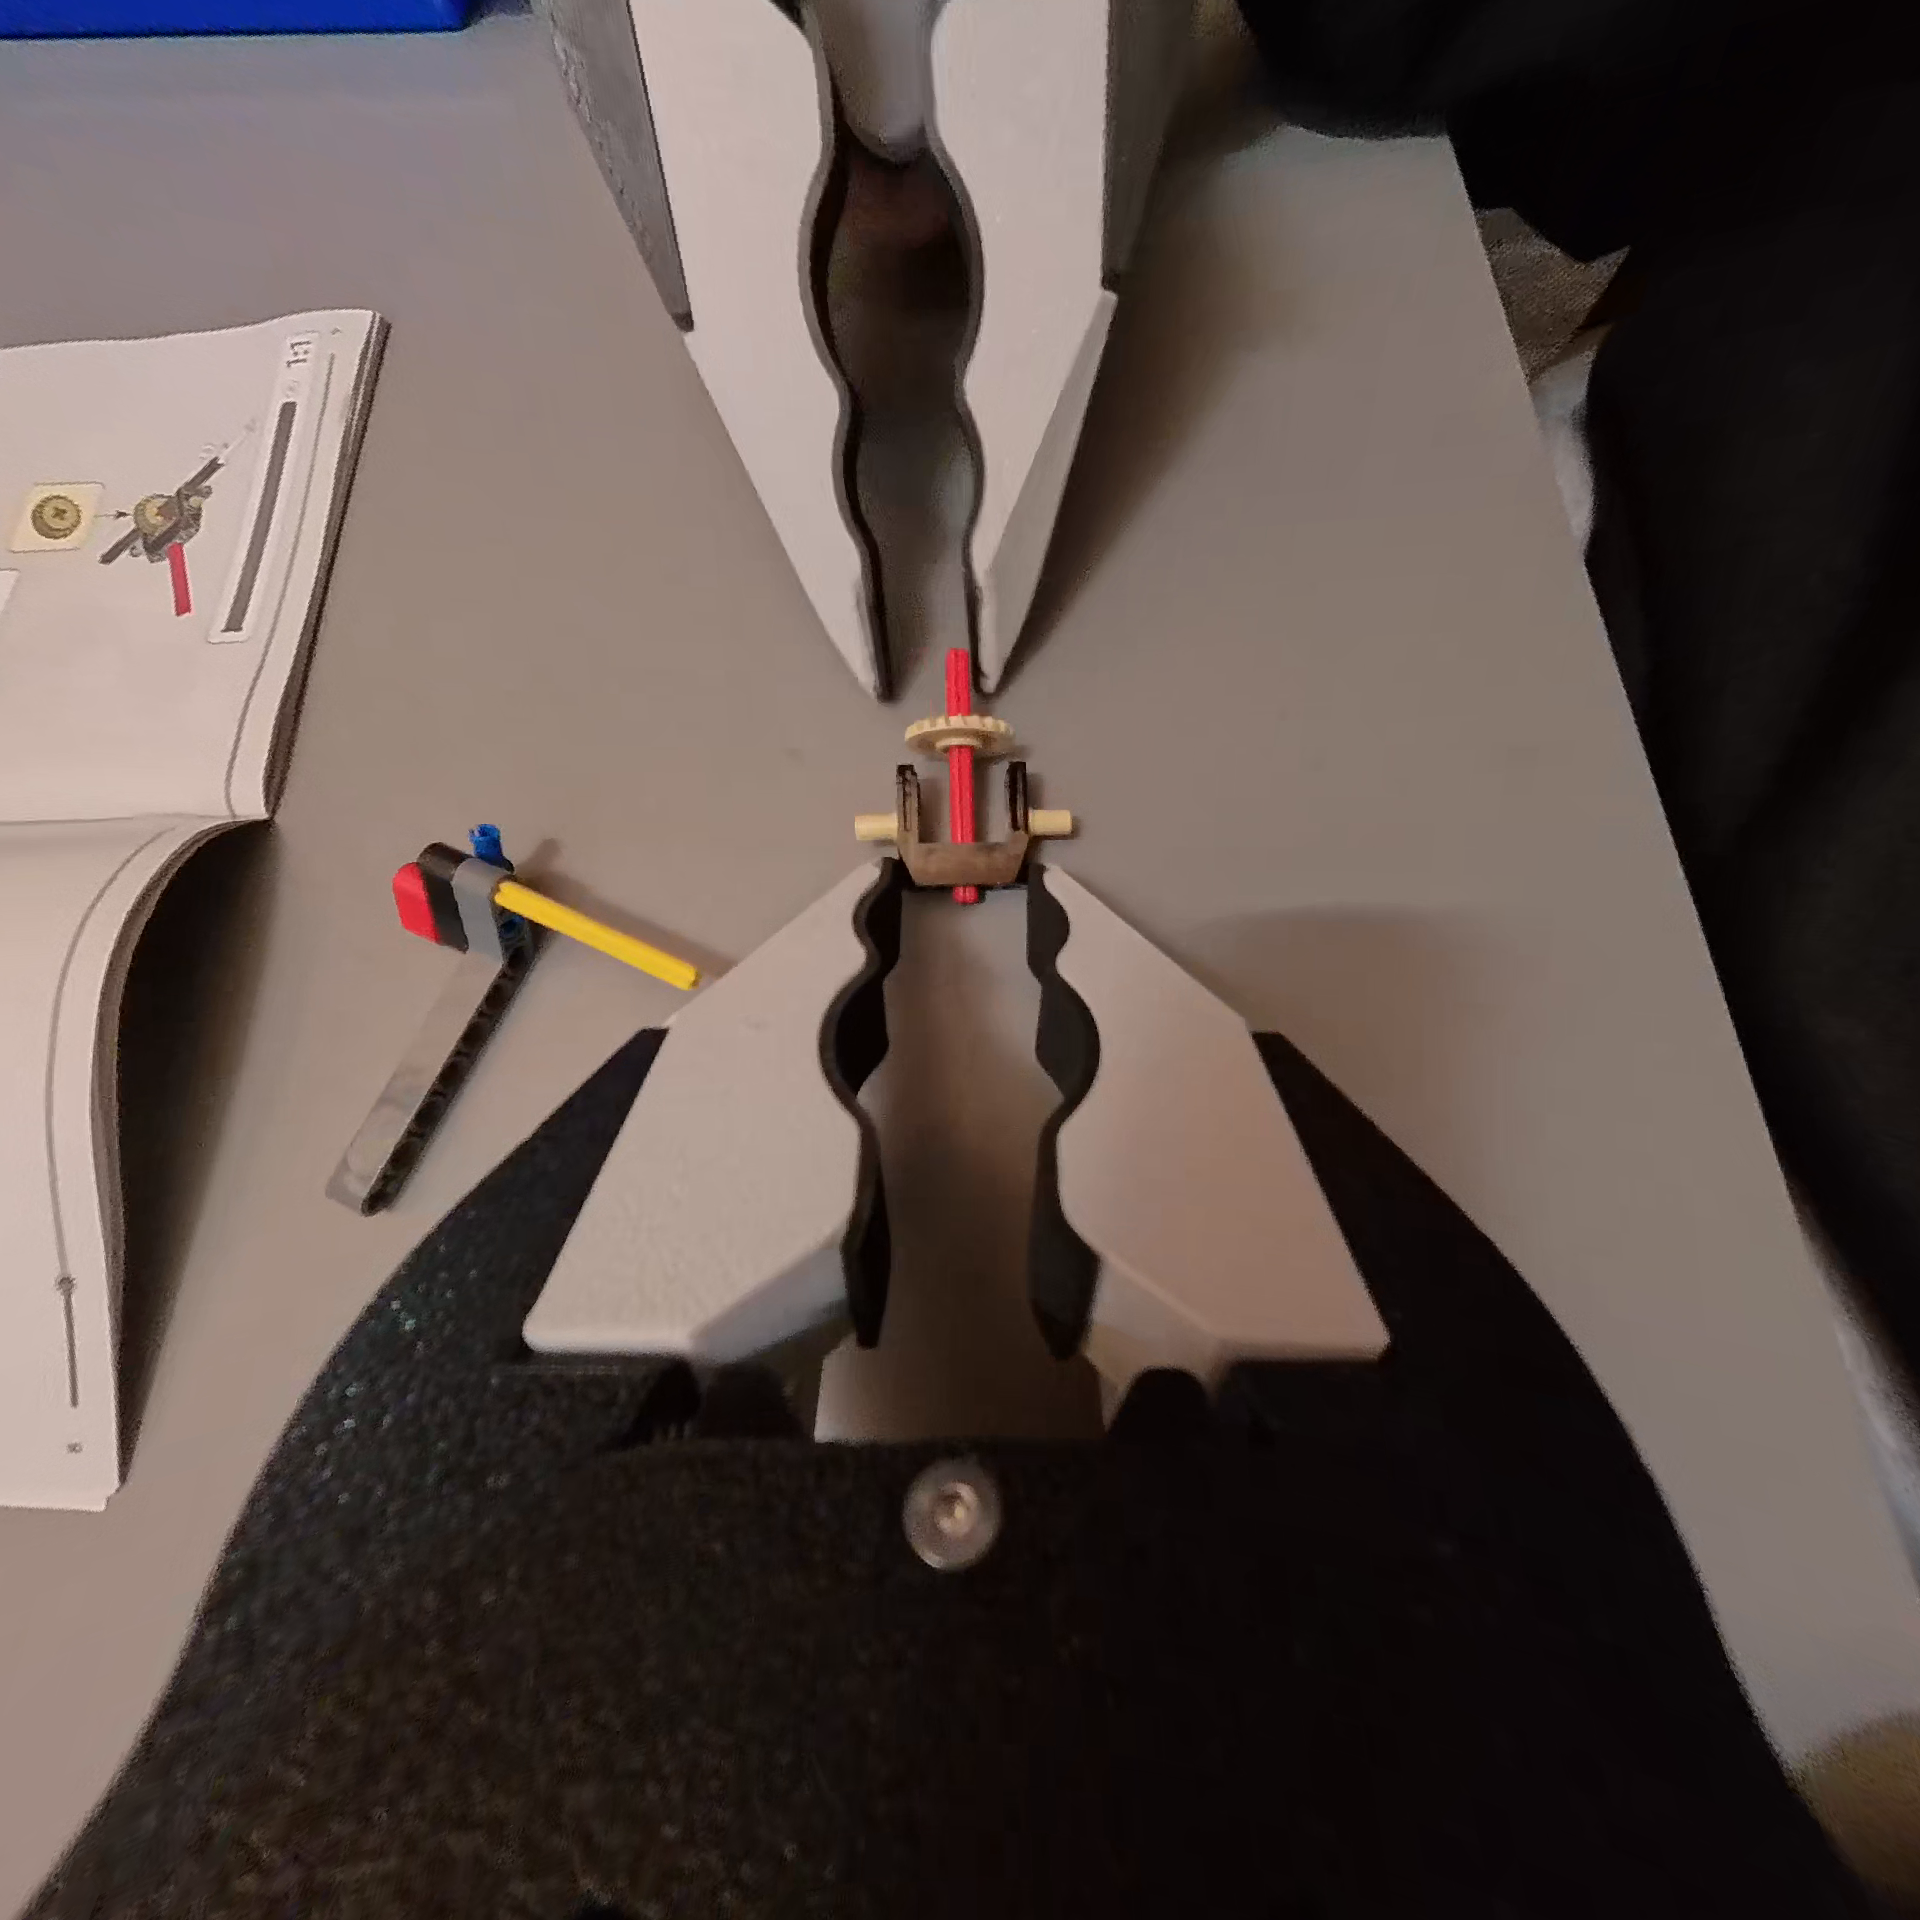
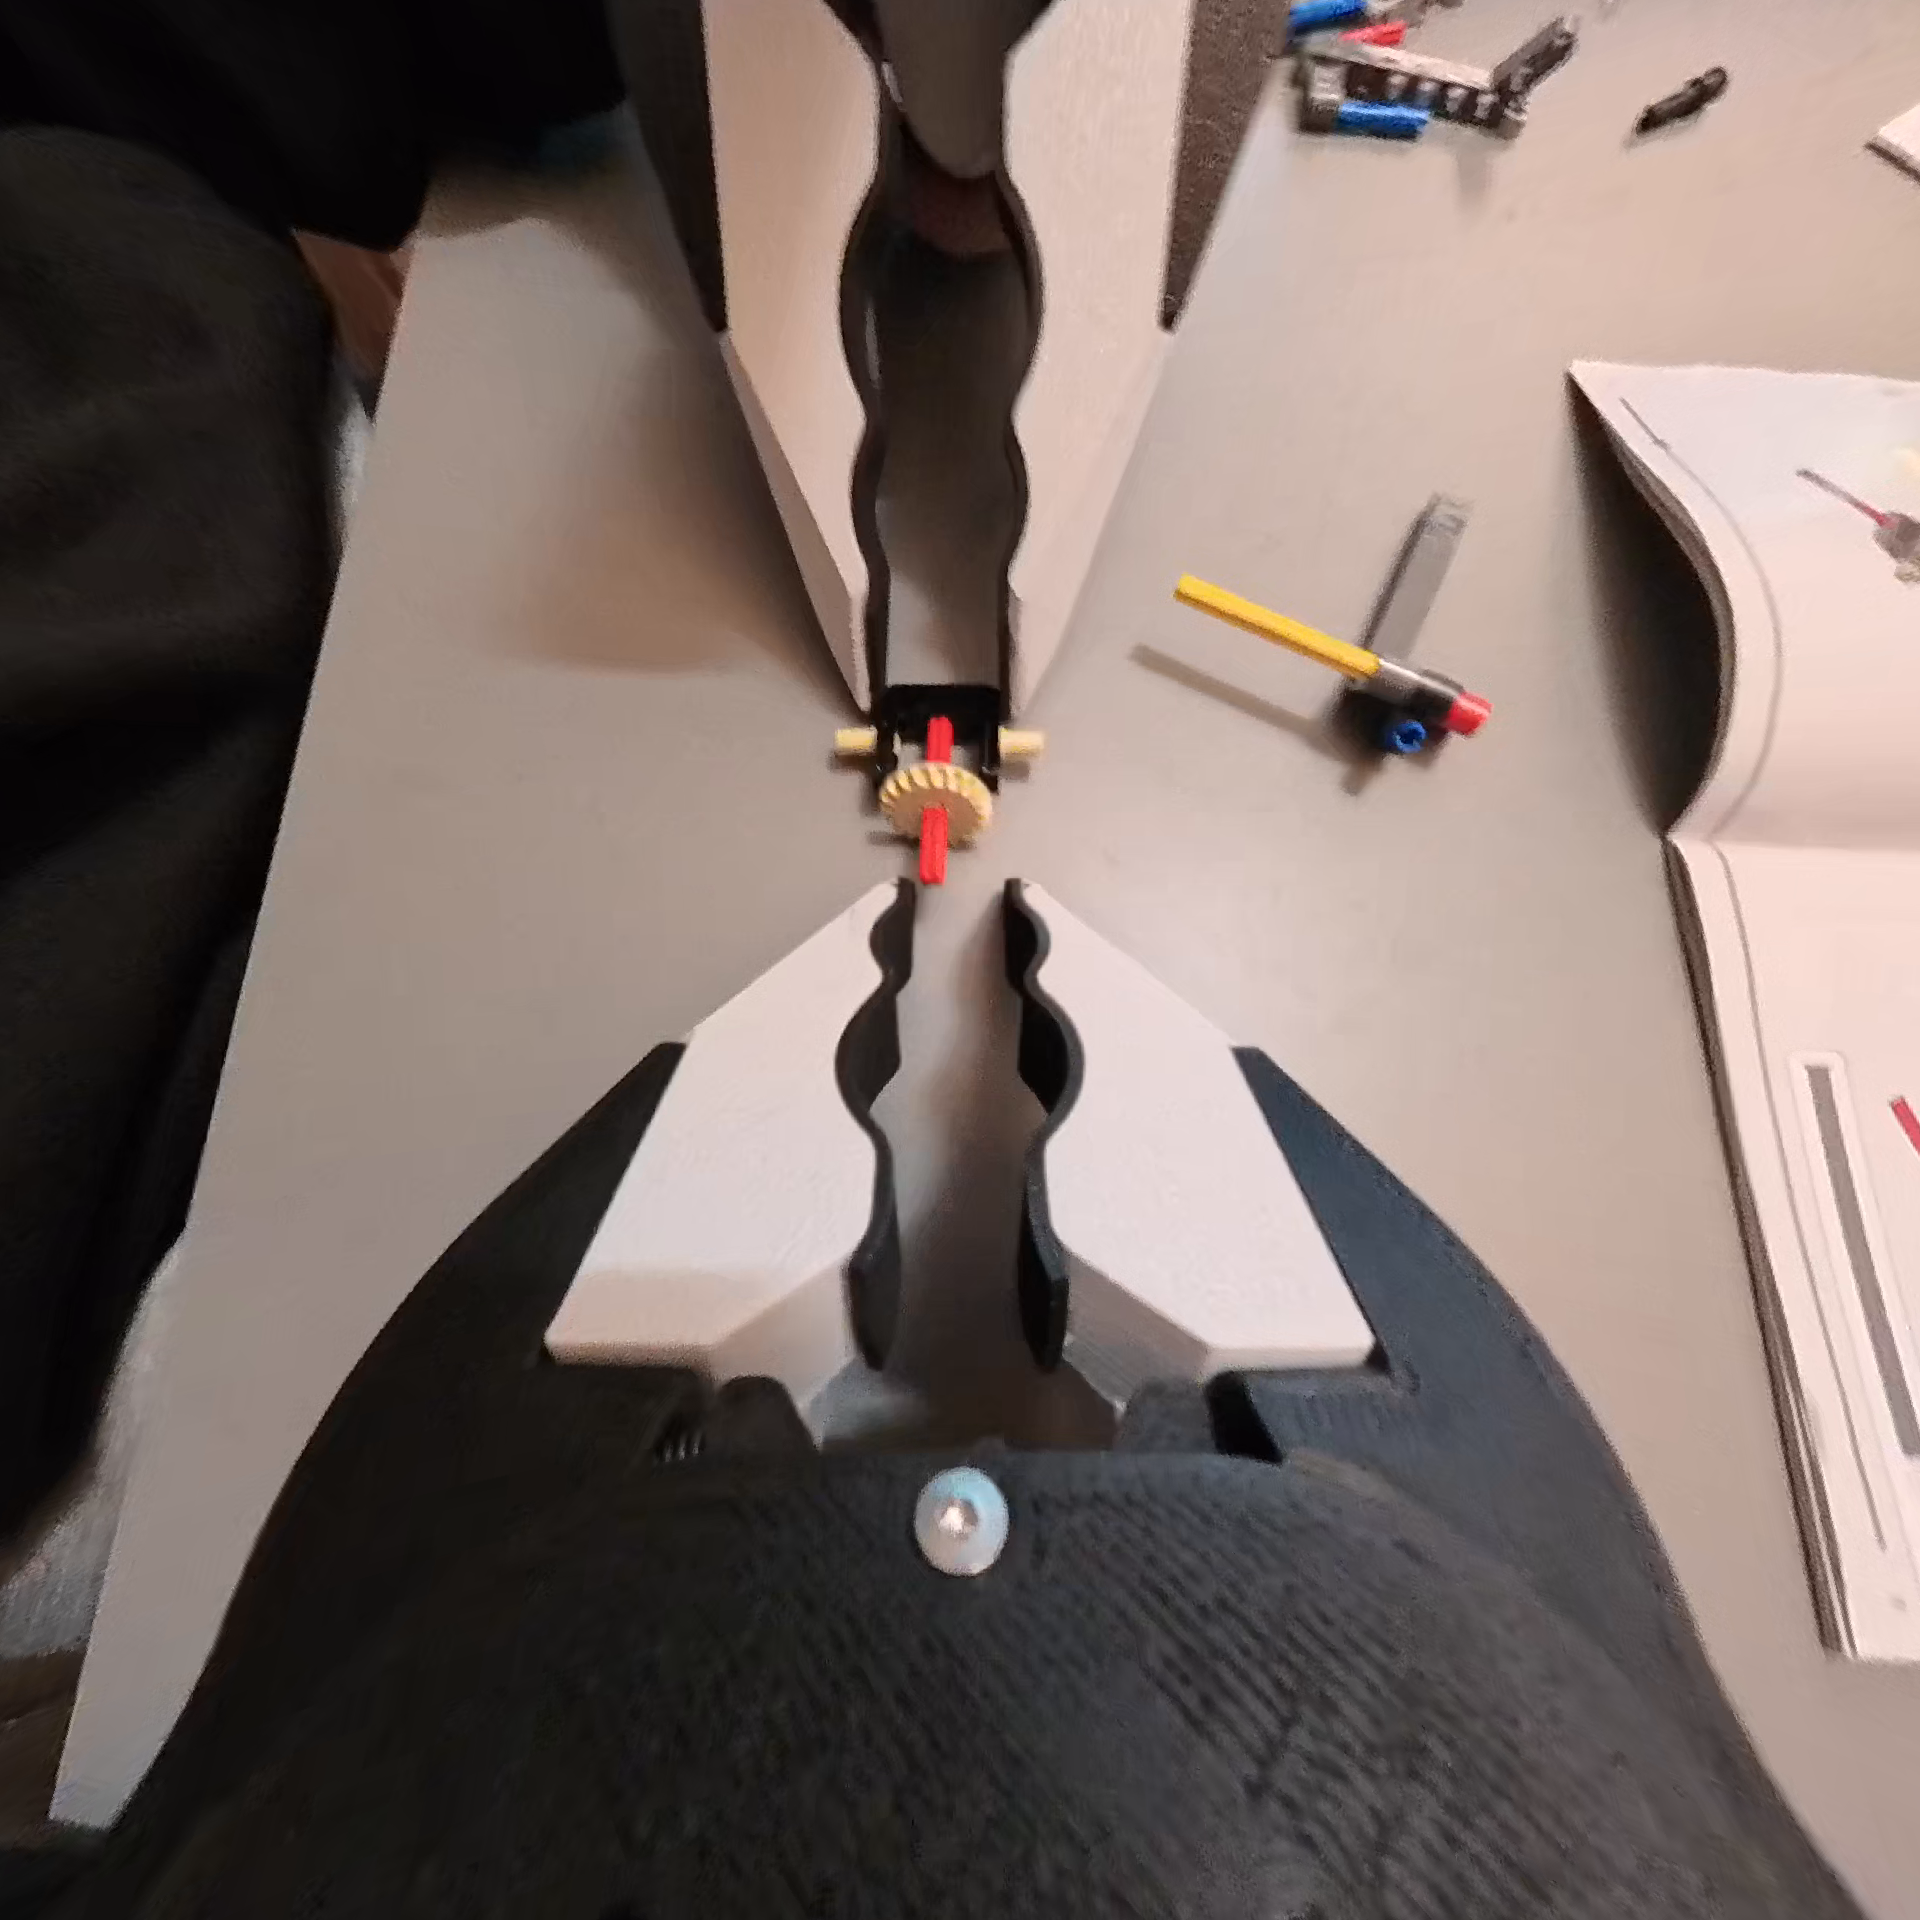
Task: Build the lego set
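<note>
A small assembly is a black U-shaped frame (image 1: 961,864) with tan pins at its sides, a red axle (image 1: 960,790) through it and a tan gear (image 1: 958,736) on the axle. My left gripper (image 1: 963,871) is shut on the frame's base and holds it just over the grey table. It enters the right wrist view (image 2: 938,704) from the top, holding the frame (image 2: 940,698). My right gripper (image 2: 958,889) faces it, jaws a little apart. The free end of the red axle (image 2: 934,844) lies at its tips, ungripped. The tan gear (image 2: 923,798) sits just beyond.
A sub-assembly with a yellow axle, grey beam, red cap and blue pin (image 1: 473,906) lies to the left (image 2: 1392,681). An open instruction booklet (image 1: 156,675) lies beyond it (image 2: 1818,935). Several loose parts (image 2: 1403,88) lie far off. A person's dark clothing (image 1: 1766,623) borders the table.
</note>
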{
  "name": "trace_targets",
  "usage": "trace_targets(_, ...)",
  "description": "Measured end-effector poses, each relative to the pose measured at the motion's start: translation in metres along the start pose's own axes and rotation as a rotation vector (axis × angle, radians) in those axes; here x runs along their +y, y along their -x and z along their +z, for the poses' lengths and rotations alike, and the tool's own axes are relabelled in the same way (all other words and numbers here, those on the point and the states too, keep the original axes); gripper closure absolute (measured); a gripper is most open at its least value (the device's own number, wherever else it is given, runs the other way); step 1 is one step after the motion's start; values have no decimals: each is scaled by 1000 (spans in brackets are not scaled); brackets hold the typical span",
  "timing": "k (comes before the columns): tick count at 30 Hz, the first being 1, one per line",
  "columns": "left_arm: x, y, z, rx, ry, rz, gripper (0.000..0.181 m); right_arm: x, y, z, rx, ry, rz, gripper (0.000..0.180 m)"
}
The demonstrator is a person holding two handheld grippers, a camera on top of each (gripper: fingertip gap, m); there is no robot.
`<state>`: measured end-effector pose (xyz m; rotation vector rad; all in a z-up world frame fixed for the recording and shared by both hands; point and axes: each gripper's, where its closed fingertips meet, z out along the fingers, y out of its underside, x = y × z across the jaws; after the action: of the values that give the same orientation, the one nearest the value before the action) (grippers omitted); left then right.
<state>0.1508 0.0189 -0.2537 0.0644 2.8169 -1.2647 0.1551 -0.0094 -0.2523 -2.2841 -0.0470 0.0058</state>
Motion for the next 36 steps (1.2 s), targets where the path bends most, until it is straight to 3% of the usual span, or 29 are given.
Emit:
trace_targets(1,0,0,0,-2,-1,5,159,3,-1,-3,-6,-1,14,178)
trace_targets(13,0,-1,0,-2,-1,10,159,-4,7,-2,-44,-25,-29,180)
trace_targets(24,2,5,-2,-27,3,-10,159,-5,-3,5,27,-1,-69,180)
trace_targets(30,3,7,-3,-43,2,-8,159,-20,-6,-14,7,-154,-12,180)
trace_targets(36,1,8,-6,-52,-13,1,159,-16,-2,-4,4,-91,-43,180)
